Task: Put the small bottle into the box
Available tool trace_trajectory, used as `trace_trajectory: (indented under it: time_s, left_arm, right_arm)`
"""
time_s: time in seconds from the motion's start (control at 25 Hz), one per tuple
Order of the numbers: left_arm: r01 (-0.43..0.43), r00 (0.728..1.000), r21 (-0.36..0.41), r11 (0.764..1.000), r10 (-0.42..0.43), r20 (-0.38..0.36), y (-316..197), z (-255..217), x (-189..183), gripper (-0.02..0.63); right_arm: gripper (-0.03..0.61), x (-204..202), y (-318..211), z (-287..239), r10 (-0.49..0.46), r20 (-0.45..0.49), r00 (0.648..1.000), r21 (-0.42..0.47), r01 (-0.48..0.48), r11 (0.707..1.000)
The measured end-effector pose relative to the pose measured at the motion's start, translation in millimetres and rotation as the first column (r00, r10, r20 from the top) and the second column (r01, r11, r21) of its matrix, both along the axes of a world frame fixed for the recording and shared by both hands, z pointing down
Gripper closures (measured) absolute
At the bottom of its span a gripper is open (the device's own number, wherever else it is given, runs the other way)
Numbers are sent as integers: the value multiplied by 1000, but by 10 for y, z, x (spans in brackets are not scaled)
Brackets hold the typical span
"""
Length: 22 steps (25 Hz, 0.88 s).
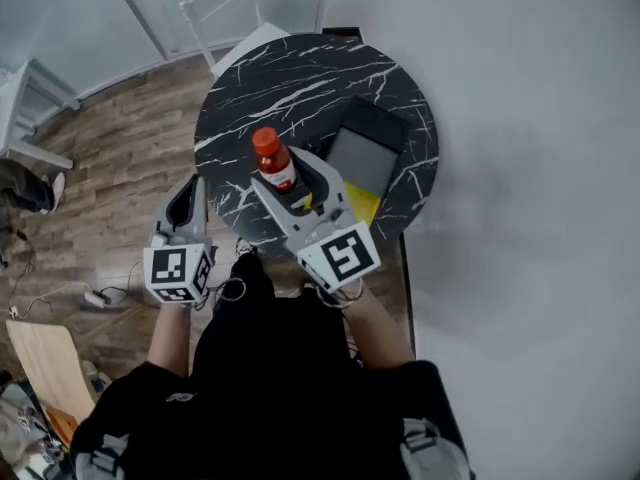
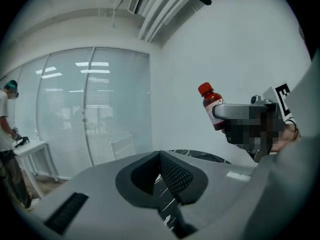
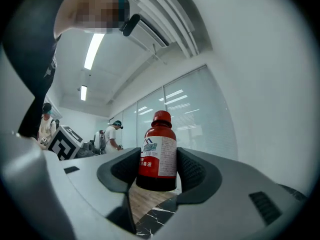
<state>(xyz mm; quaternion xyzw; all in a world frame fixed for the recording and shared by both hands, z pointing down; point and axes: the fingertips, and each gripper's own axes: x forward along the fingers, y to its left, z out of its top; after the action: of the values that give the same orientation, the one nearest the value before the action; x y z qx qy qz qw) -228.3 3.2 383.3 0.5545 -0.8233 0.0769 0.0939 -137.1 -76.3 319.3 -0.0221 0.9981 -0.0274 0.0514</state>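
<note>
The small bottle (image 1: pixel 272 160) is dark red with a red cap and a white label. It stands upright between the jaws of my right gripper (image 1: pixel 290 175), which is shut on it above the near side of the round black marble table (image 1: pixel 300 78). In the right gripper view the bottle (image 3: pixel 159 151) fills the gap between the pads of that gripper (image 3: pixel 158 166). The box (image 1: pixel 365 153) lies open on the table, just right of the bottle, dark grey with a yellow part. My left gripper (image 1: pixel 187 196) hangs off the table's left edge, shut and empty (image 2: pixel 160 156). The left gripper view shows the bottle (image 2: pixel 212 106) held aloft.
A white chair (image 1: pixel 225 8) stands behind the table and a white side table (image 1: pixel 20 98) at the far left. Cables lie on the wooden floor (image 1: pixel 110 168). A grey wall (image 1: pixel 530 168) runs along the right. People stand in the background (image 3: pixel 112 134).
</note>
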Motion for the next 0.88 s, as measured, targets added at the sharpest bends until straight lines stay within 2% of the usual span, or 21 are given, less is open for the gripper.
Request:
trace_trajectory:
  time_s: [0.12, 0.24, 0.36, 0.48, 0.6, 0.76, 0.88]
  left_arm:
    - [-138, 990, -15, 990, 137, -33, -270, 92, -142, 614]
    - [-291, 956, -19, 957, 289, -53, -521, 187, -165, 614]
    - [-424, 903, -20, 905, 421, -83, -721, 313, -129, 614]
    - [-516, 853, -25, 856, 512, -99, -924, 449, -62, 614]
    - [-587, 805, -34, 809, 578, -134, -1015, 605, 117, 614]
    - [-676, 732, -64, 734, 659, -173, -1122, 844, 423, 614]
    - [-720, 691, -91, 688, 699, -186, -1183, 1019, 632, 614]
  right_arm:
    - [368, -127, -108, 139, 103, -43, 994, -67, -105, 992]
    - [368, -129, -241, 329, 222, -92, 971, -83, -230, 970]
    - [370, -43, -322, 475, 338, -129, 932, -116, -353, 928]
    - [369, 105, -399, 559, 437, -148, 887, -147, -457, 878]
    - [368, 356, -405, 681, 505, -183, 844, -168, -532, 830]
    - [369, 691, -504, 905, 571, -241, 785, -193, -615, 765]
    - [369, 885, -564, 1183, 599, -288, 747, -227, -661, 715]
